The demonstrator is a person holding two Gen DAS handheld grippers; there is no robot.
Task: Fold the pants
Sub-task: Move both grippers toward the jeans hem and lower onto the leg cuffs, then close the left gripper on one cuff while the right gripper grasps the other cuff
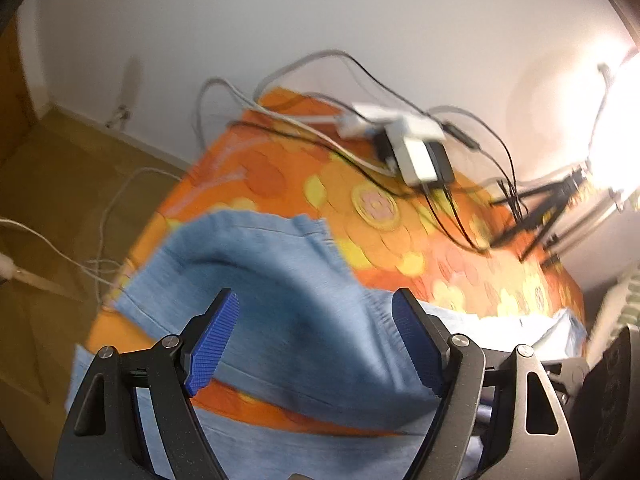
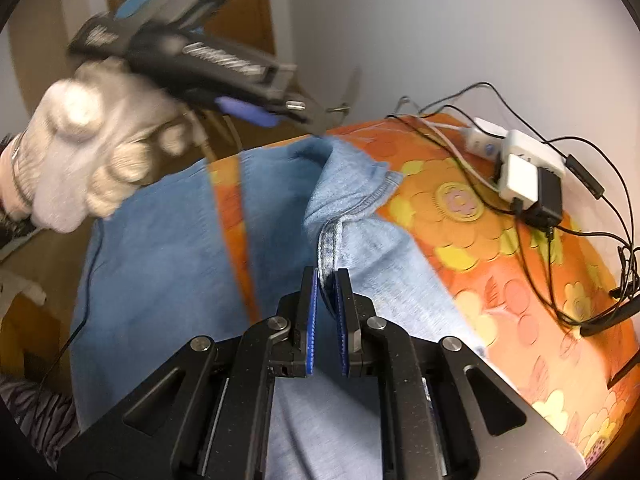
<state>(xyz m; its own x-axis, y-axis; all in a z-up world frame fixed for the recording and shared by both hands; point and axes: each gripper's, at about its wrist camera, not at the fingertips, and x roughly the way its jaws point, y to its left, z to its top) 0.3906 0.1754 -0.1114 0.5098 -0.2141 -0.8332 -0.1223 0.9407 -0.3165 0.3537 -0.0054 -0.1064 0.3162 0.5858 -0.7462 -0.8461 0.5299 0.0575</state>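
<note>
Light blue pants [image 1: 288, 300] lie on an orange flowered tablecloth [image 1: 400, 208]. My left gripper [image 1: 316, 312] is open, its blue pads spread wide above a raised fold of the pants. In the right wrist view my right gripper [image 2: 328, 276] is shut on a seamed edge of the pants [image 2: 360, 220] and holds it lifted. The left gripper [image 2: 248, 92] shows there too, held by a white-gloved hand [image 2: 92, 152] above the far part of the pants.
A white power strip with adapters [image 2: 524, 172] and several black and white cables [image 2: 592, 232] lie on the far side of the tablecloth [image 2: 500, 272]. A black stand [image 1: 536, 208] sits at the right. Wooden floor [image 1: 60, 184] lies to the left, a bright lamp at the right.
</note>
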